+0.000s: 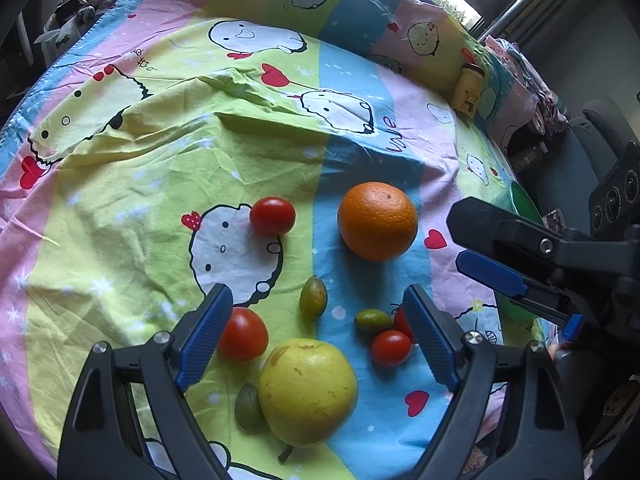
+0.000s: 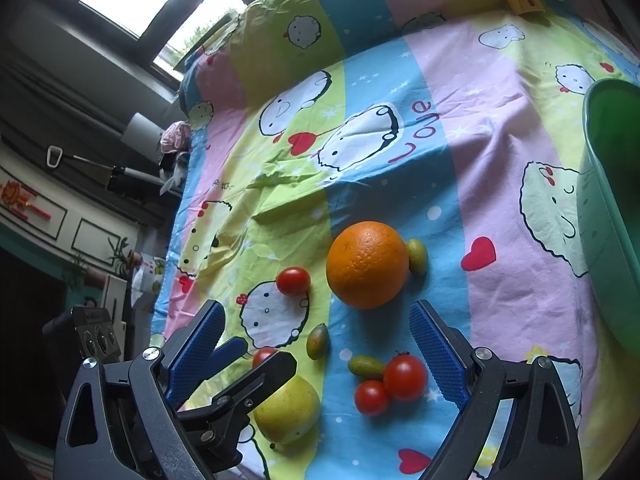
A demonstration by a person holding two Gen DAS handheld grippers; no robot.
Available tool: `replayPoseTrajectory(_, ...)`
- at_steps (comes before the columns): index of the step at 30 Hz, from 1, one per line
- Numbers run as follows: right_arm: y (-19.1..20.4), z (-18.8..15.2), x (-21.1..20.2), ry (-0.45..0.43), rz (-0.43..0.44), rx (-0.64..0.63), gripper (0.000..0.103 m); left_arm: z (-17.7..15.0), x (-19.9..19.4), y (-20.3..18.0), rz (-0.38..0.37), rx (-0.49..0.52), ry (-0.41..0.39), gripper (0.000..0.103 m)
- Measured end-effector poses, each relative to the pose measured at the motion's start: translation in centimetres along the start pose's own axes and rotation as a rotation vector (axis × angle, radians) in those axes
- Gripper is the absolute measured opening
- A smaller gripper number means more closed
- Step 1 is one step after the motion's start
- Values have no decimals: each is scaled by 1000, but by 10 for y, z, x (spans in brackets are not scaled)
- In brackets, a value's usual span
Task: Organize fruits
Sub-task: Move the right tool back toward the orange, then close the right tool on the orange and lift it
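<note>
Both tongs, the left tongs [image 1: 318, 320] and right tongs [image 2: 316, 338], hung spread and empty. Round fruit could roll on the rumpled bed sheet [image 1: 160, 184]; the orange [image 1: 377, 221], at twelve o'clock of the apple [image 1: 307, 390], looked likeliest.

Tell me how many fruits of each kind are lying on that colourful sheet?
Red tomatoes: 4
Small green oval fruits: 4
Orange: 1
Yellow-green apple: 1
Total: 10
</note>
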State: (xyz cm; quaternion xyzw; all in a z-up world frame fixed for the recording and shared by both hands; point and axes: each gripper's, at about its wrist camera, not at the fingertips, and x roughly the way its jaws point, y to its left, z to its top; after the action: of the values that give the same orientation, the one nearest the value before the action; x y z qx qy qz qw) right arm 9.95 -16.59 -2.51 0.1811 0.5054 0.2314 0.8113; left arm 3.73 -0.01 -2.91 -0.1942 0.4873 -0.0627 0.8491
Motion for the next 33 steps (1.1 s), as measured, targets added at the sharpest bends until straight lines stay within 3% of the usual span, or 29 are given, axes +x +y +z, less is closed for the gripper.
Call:
replayPoseTrajectory(18,-4,1,5,27,30,22,93,0,7,-2,4,8,21,87)
replayPoseTrajectory(25,-13,5,14,16,-33,47,93,4,9,-6,-19,5,-4,86)
replayPoseTrajectory(33,-24,19,29,7,25,88,93,20,26,-26,-49,48,-6,85)
